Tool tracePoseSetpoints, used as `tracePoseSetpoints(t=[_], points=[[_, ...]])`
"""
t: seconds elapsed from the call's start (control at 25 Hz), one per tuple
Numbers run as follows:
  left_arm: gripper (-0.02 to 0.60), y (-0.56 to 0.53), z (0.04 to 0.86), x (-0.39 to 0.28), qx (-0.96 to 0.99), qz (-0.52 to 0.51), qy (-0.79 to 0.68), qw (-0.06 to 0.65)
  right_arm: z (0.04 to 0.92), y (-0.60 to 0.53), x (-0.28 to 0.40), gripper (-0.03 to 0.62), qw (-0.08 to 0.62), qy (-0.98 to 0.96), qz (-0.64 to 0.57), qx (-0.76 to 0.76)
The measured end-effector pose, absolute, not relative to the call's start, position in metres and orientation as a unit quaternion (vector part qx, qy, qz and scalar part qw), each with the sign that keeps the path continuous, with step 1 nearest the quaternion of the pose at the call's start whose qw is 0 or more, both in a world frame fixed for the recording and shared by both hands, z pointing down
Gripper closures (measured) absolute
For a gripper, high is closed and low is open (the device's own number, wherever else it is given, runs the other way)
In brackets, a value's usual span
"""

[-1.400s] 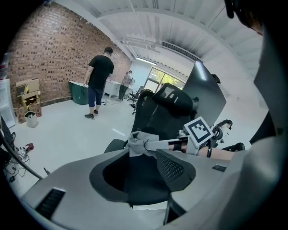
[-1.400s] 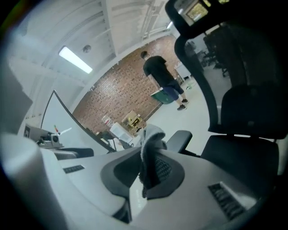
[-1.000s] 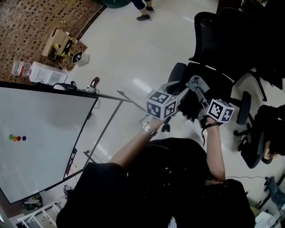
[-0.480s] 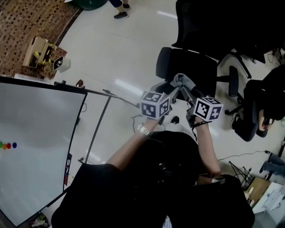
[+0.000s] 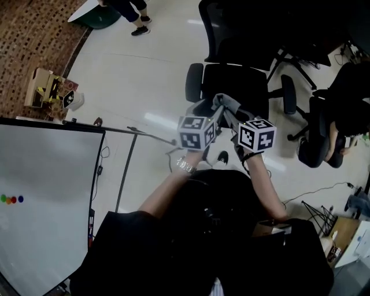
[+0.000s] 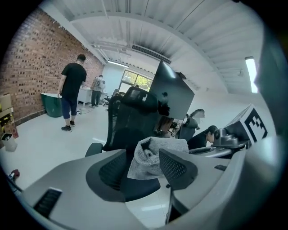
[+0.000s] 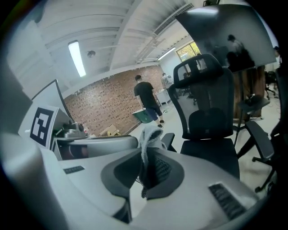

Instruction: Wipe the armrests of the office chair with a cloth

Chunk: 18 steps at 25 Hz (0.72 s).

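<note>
A black office chair [image 5: 234,81] stands ahead, with its left armrest [image 5: 193,82] and right armrest [image 5: 287,89] on either side of the seat. Both grippers meet over the seat's front edge. My right gripper [image 5: 230,115] is shut on a grey knitted cloth [image 5: 226,103]; in the right gripper view the cloth [image 7: 150,134] stands pinched between the pads of the right gripper [image 7: 146,157]. My left gripper [image 6: 143,155] is open, and the cloth [image 6: 155,157] hangs between its spread jaws, close to the right one. The chair [image 6: 130,121] fills the background behind it.
A whiteboard on a stand [image 5: 46,191] is at the left. A second black chair [image 5: 315,144] with a seated person is at the right. Another person [image 5: 130,8] stands on the white floor far ahead. A cardboard box [image 5: 43,87] lies by the brick wall.
The chair now sits nearer and more centred in the head view. Both grippers have stayed together at the cloth and moved closer to the seat.
</note>
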<state>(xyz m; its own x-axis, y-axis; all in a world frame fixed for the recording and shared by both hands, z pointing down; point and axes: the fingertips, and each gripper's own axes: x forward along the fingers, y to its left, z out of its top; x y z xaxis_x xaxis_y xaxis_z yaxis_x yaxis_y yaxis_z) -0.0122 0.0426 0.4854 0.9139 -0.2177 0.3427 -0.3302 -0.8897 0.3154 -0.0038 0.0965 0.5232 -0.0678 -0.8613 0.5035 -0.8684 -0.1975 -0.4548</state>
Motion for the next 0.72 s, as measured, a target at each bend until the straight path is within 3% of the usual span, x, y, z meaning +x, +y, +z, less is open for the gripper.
tracePoseSetpoints(t=[0.72], points=[[0.351, 0.035, 0.488, -0.003, 0.962, 0.155, -0.146, 0.169, 0.513, 0.1, 0.023, 0.579, -0.023, -0.624, 0.348, 0.699]])
